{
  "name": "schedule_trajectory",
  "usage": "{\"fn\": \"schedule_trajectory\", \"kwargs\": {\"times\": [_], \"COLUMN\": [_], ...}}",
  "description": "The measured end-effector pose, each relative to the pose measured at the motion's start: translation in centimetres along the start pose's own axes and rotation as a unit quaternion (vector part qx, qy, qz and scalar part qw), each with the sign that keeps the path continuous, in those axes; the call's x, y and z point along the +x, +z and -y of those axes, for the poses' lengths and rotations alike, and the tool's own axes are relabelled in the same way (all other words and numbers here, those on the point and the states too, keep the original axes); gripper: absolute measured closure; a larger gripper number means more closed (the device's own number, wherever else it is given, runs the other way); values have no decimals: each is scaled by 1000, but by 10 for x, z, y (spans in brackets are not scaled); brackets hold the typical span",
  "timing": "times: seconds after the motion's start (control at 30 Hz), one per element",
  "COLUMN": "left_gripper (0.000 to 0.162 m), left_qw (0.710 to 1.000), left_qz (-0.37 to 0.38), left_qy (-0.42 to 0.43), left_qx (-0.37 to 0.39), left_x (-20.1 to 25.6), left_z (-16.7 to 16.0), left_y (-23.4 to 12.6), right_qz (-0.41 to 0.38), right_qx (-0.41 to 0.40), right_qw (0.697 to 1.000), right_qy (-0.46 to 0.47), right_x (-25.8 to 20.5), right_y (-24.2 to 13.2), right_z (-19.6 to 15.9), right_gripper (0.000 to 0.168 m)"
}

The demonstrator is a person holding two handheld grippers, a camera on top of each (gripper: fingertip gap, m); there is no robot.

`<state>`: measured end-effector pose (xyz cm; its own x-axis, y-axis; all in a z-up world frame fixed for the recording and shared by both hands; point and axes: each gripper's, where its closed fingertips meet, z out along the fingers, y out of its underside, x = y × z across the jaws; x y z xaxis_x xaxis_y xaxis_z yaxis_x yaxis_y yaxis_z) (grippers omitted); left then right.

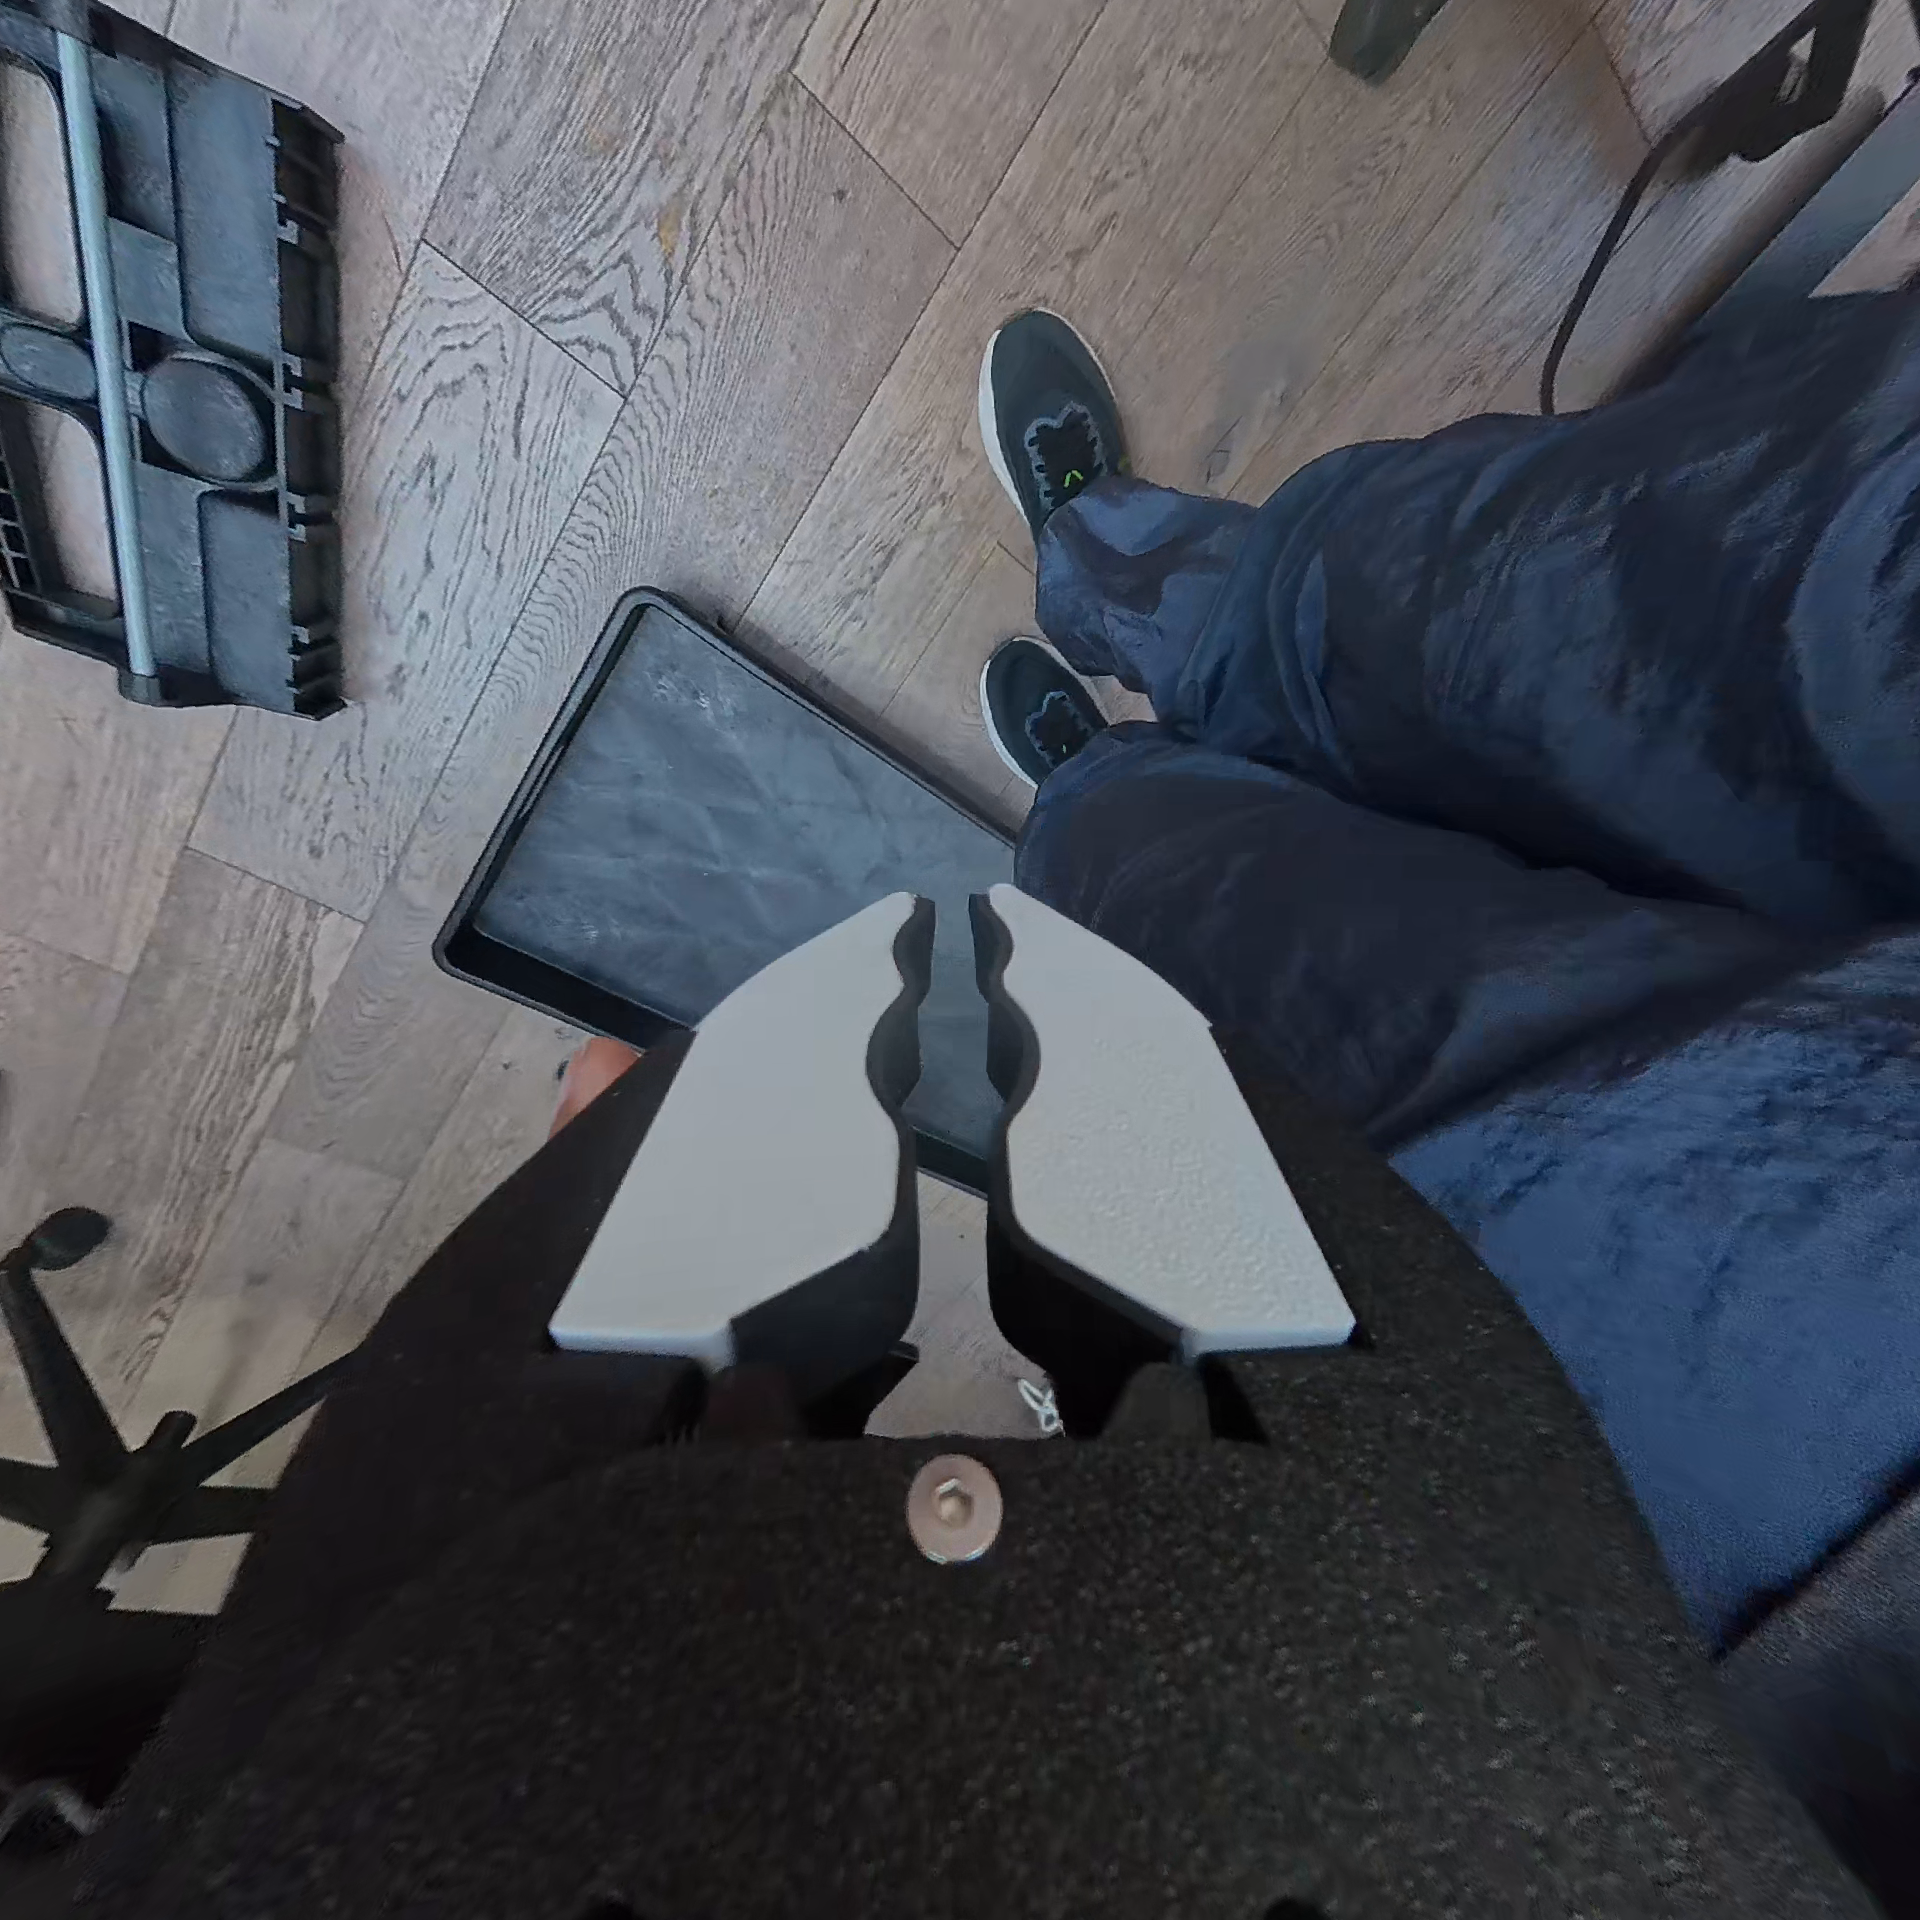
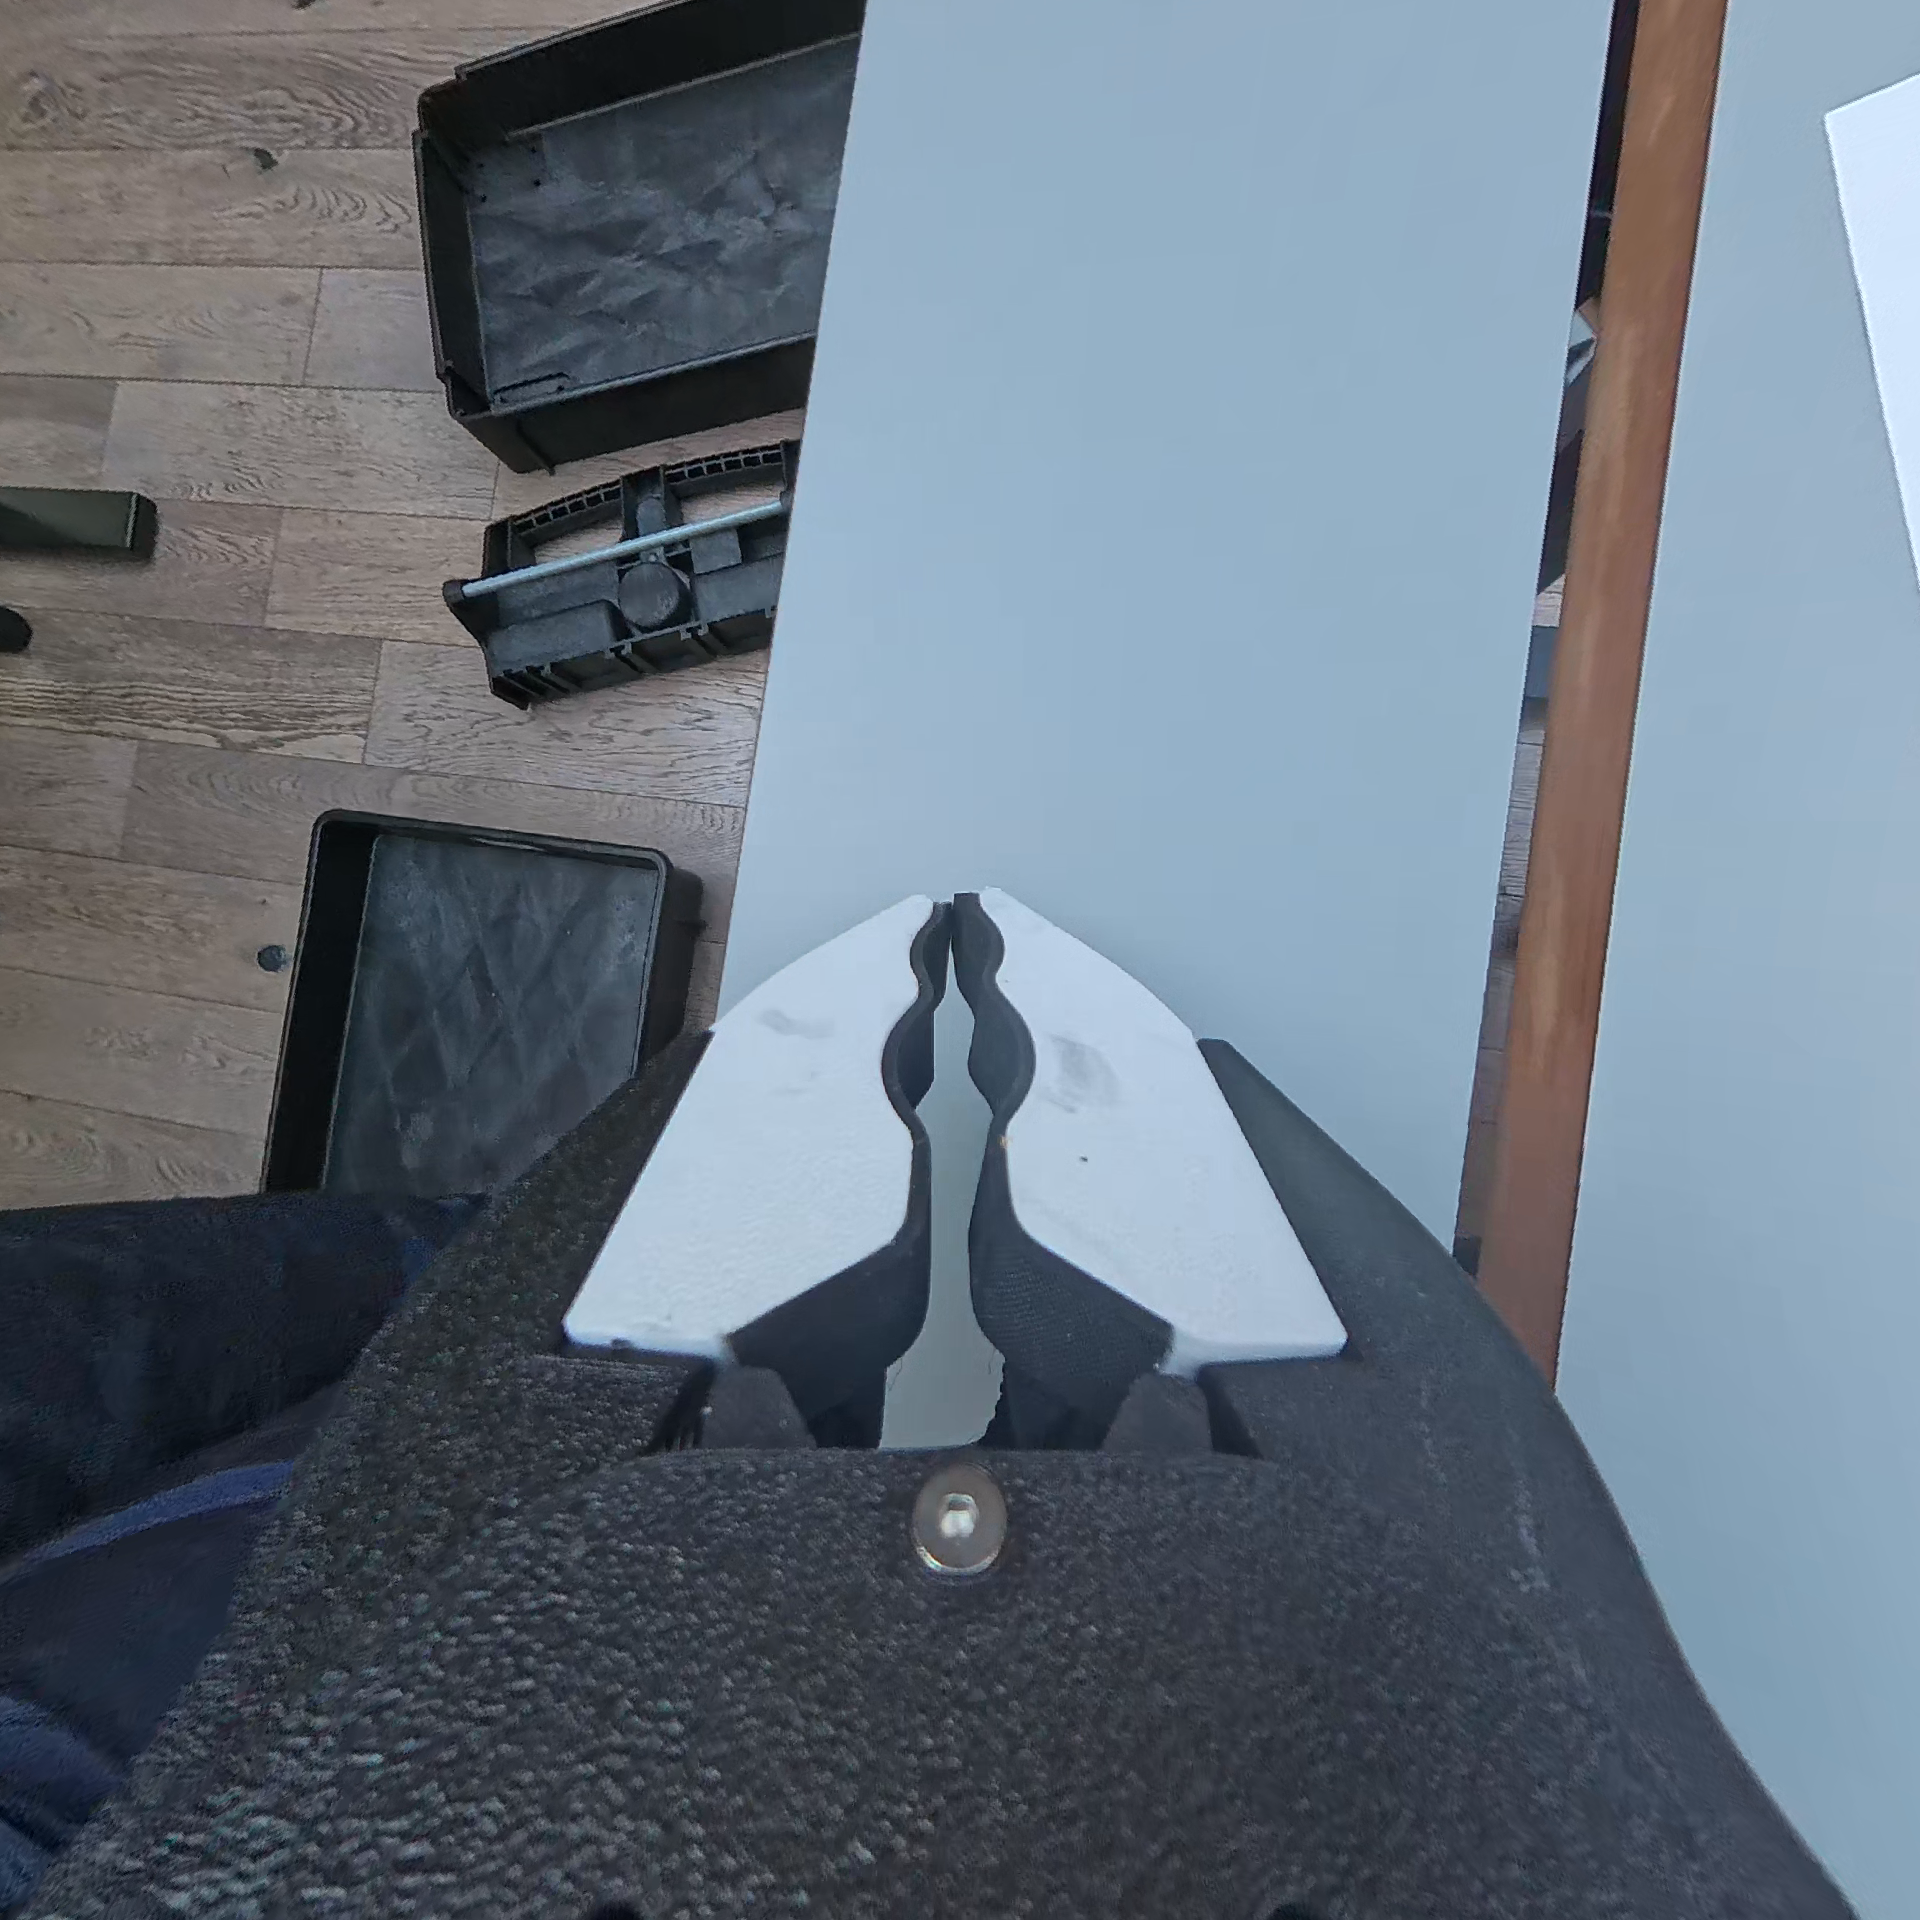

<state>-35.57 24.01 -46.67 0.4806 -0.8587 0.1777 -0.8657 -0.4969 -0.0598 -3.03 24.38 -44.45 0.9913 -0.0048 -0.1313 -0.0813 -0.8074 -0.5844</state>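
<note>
My left gripper (image 1: 953, 906) hangs above a wooden floor (image 1: 644, 312), over a shallow black tray (image 1: 707, 821) that lies flat there. Its jaws are nearly closed, with only a thin gap at the tips, and hold nothing. My right gripper (image 2: 952, 902) is shut with its tips touching and is empty. It sits over the near edge of a pale grey-white tabletop (image 2: 1195, 520). The same black tray (image 2: 478, 997) shows on the floor to its left.
A person's legs in dark blue trousers (image 1: 1455, 727) and black shoes (image 1: 1049, 416) are right of the tray. A black plastic frame with a metal rod (image 1: 177, 395) (image 2: 623, 592), a deep black bin (image 2: 634, 239), a chair base (image 1: 94, 1475) and a brown wooden post (image 2: 1590, 727) stand around. The grippers' ends are close to 35 cm from one another.
</note>
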Motion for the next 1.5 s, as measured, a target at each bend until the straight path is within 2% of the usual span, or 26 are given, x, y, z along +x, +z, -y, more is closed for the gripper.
{"fn": "schedule_trajectory", "kwargs": {"times": [0.23, 0.5, 0.67, 0.8, 0.93, 1.13, 1.3, 1.4, 1.5], "left_gripper": [150, 150, 149, 150, 149, 150, 150, 150, 150], "left_qw": [999, 994, 990, 990, 993, 999, 996, 992, 990], "left_qz": [20, -5, -21, -37, -40, -40, -46, -54, -62], "left_qy": [27, 106, 142, 129, 107, 20, -71, -111, -124], "left_qx": [-20, -26, 7, 41, 41, 7, 6, 8, 12], "left_x": [-26, -58, -75, -90, -115, -166, -197, -204, -203], "left_z": [28, 91, 145, 167, 150, 81, 35, 22, 23], "left_y": [4, 11, 4, -5, -5, 7, 9, 11, 15], "right_qz": [-22, -75, -106, -123, -126, -121, -113, -111, -115], "right_qx": [0, -26, -45, -61, -66, -53, -58, -63, -64], "right_qw": [1000, 997, 993, 989, 989, 991, 992, 991, 990], "right_qy": [-8, -5, 23, 47, 45, 7, -26, -48, -59], "right_x": [21, 41, 39, 36, 33, 32, 28, 28, 31], "right_y": [-3, -24, -37, -34, -21, 2, 18, 22, 20], "right_z": [-2, -18, -26, -27, -6, 49, 79, 89, 97], "right_gripper": [167, 167, 167, 167, 166, 166, 166, 166, 166]}}
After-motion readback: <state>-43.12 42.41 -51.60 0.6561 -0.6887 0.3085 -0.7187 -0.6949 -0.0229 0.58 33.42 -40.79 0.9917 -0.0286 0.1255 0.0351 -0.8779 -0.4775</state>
